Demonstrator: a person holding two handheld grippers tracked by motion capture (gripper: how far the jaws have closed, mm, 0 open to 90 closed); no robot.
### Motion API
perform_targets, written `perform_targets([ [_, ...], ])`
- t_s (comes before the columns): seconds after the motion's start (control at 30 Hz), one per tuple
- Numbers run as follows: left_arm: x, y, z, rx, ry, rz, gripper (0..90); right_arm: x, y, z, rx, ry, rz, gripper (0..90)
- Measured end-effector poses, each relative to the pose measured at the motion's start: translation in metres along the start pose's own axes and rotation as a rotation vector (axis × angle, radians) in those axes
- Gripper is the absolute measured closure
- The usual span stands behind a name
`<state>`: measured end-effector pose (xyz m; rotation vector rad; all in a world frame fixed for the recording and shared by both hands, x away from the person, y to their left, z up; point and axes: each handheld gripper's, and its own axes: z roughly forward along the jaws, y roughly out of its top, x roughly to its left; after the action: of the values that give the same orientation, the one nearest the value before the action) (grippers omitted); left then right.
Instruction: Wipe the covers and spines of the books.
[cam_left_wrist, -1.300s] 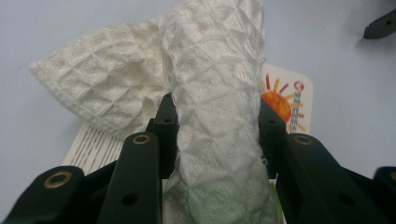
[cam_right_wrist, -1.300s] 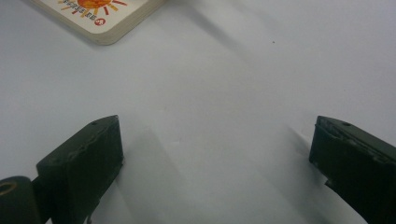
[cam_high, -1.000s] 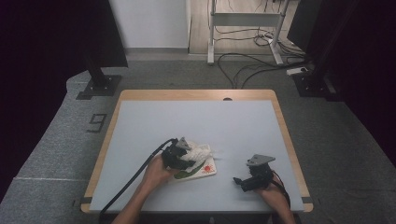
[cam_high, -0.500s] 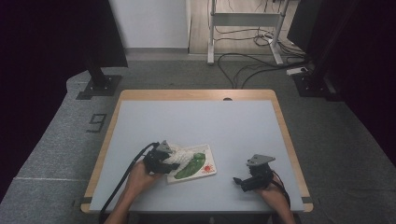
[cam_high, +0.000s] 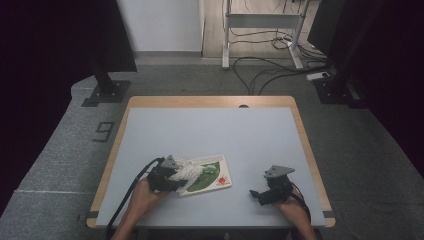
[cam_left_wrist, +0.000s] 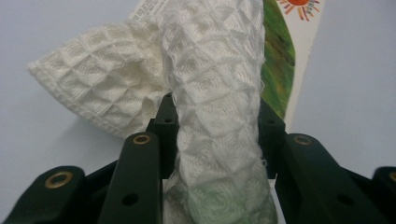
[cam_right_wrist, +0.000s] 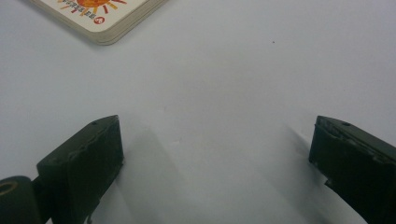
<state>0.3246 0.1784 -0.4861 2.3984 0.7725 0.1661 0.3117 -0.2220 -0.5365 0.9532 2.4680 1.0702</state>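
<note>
A white waffle-weave cloth (cam_high: 190, 171) lies bunched on the left part of a thin board book (cam_high: 216, 178) with a green shape and a red sun on its cover. My left gripper (cam_high: 172, 176) is shut on the cloth; in the left gripper view the cloth (cam_left_wrist: 219, 88) rises as a thick fold between the black jaws of that gripper (cam_left_wrist: 215, 106), with the book (cam_left_wrist: 280, 65) beyond it. My right gripper (cam_high: 256, 193) rests on the table right of the book, open and holding nothing (cam_right_wrist: 215, 135); the book's corner (cam_right_wrist: 102, 18) shows ahead of it.
The grey-blue table top (cam_high: 210, 130) has a wooden rim. A metal desk frame (cam_high: 260, 20) and cables (cam_high: 270, 65) stand on the floor beyond the far edge. A black stand base (cam_high: 105, 92) sits at the far left.
My left gripper has dragged the cloth leftward and a little nearer across the book, uncovering more of the cover. The right gripper has stayed in place.
</note>
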Motion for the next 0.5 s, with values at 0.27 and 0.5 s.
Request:
perform_targets([
  [0.27,-0.012,-0.012,-0.005,-0.024,0.0,0.002,62.5,0.0,0.0,0.0,0.0,0.0,0.0,2.5],
  [0.5,-0.015,-0.008,-0.001,-0.025,0.004,0.015,62.3,0.0,0.0,0.0,0.0,0.0,0.004,2.5],
])
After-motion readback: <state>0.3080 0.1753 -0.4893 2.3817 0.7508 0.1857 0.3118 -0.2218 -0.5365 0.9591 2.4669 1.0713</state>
